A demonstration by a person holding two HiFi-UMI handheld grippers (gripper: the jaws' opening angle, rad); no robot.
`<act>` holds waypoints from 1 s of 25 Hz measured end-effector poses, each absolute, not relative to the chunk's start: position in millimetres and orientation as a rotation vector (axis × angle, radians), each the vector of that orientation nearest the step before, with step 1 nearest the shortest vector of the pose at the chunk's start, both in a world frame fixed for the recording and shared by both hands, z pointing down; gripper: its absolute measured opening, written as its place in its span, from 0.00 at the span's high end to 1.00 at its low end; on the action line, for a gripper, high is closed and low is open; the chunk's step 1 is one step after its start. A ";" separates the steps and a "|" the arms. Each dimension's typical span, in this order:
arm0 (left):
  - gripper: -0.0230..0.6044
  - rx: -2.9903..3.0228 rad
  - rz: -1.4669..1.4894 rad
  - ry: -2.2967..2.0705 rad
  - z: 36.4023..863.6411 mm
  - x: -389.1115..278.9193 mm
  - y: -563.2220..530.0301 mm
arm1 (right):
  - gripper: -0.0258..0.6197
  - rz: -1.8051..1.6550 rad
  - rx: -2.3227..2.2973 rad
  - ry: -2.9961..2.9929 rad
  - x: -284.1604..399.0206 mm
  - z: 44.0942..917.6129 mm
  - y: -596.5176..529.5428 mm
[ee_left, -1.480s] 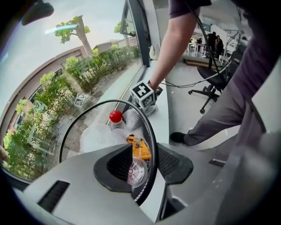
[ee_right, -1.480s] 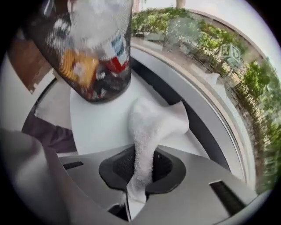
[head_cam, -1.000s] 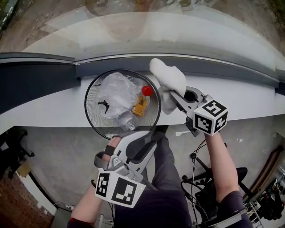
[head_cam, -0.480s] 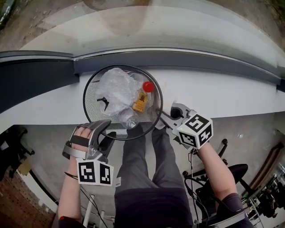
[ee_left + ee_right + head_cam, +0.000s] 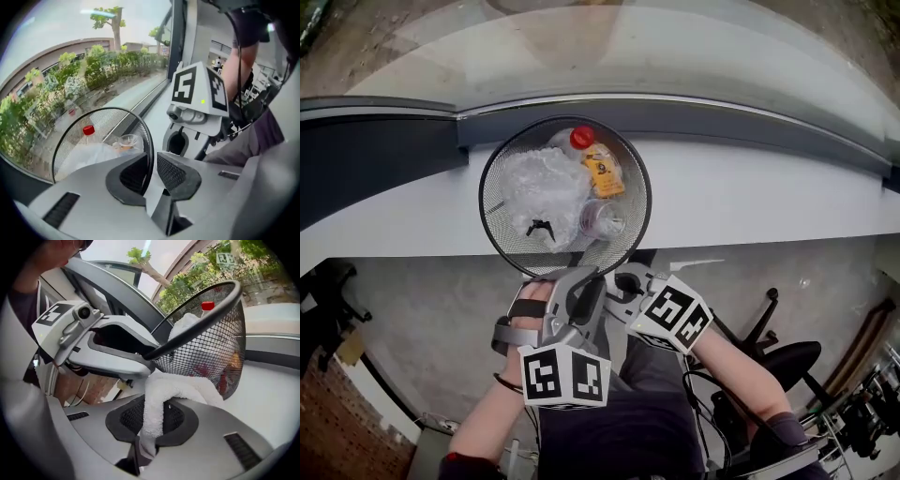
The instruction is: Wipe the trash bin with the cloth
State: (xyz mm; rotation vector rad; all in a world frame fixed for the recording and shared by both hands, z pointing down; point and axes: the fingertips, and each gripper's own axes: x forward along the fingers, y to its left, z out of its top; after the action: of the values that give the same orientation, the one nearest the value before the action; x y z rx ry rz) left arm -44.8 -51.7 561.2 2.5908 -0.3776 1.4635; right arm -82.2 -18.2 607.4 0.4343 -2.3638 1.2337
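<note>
The black mesh trash bin (image 5: 643,192) stands on the white ledge (image 5: 750,202) and holds crumpled plastic (image 5: 539,187), a red-capped bottle (image 5: 582,137) and a clear cup (image 5: 602,218). My left gripper (image 5: 150,168) has just been closing, and its pads now clamp the bin's near rim (image 5: 151,140). In the head view that left gripper (image 5: 581,281) sits at the rim's near edge. My right gripper (image 5: 152,420) is shut on the white cloth (image 5: 161,392), which lies against the bin's mesh wall (image 5: 220,352) below the rim. The head view hides the cloth beneath the right gripper (image 5: 625,279).
Window glass (image 5: 675,56) runs behind the ledge, with a dark frame (image 5: 375,159) at the left. Below the ledge are the person's legs (image 5: 619,412), a chair base (image 5: 769,356) and cables on the grey floor at the right.
The left gripper let go, swung left, then came back and closed on the near rim. The right gripper carried the cloth from the bin's right side to its near side. The bin's contents turned.
</note>
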 end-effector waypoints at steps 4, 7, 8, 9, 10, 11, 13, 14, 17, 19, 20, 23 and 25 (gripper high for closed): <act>0.87 2.649 1.335 -0.375 529.5 -62.2 -67.6 | 0.88 1.244 0.514 -2.341 -49.5 608.3 -36.1; 0.76 2.640 1.497 -0.261 542.4 -105.1 -74.6 | 0.88 1.174 0.626 -2.290 -4.5 607.8 -59.3; 0.69 2.640 1.620 -0.215 553.8 -118.6 -76.0 | 0.88 1.159 0.696 -2.268 14.6 606.2 -69.2; 0.64 2.651 1.748 -0.180 564.6 -128.0 -78.4 | 0.88 1.163 0.793 -2.244 35.8 603.8 -81.1; 0.64 2.676 1.860 -0.157 573.3 -132.3 -81.9 | 0.88 1.184 0.908 -2.220 57.5 601.1 -94.8; 0.64 2.712 1.938 -0.138 579.7 -131.9 -85.2 | 0.88 1.212 1.025 -2.198 77.2 598.6 -109.3; 0.64 2.762 1.975 -0.108 588.1 -124.4 -87.5 | 0.88 1.218 1.213 -2.168 103.7 596.5 -135.3; 0.67 2.765 1.963 -0.102 590.6 -121.4 -87.2 | 0.88 1.190 1.262 -2.159 108.4 597.5 -144.6; 0.69 2.717 1.934 -0.140 592.1 -120.8 -84.9 | 0.88 1.109 1.197 -2.168 83.2 608.3 -147.0; 0.70 2.675 1.922 -0.169 591.1 -118.9 -79.5 | 0.88 1.078 1.048 -2.188 45.0 616.1 -125.8; 0.72 2.648 1.921 -0.181 590.8 -117.8 -77.0 | 0.88 1.067 0.990 -2.190 26.7 619.4 -112.8; 0.75 2.533 1.902 -0.227 590.0 -113.5 -71.3 | 0.88 1.111 0.865 -2.195 -16.1 624.1 -73.3; 0.76 2.461 1.843 -0.277 587.6 -101.2 -65.3 | 0.88 1.166 0.733 -2.255 -45.0 615.8 -44.2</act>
State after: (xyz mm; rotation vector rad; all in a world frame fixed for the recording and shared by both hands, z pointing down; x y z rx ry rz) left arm -101.2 -65.3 587.6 2.4606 -0.2766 1.8427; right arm -45.0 -44.2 615.8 0.7330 -2.2552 1.1656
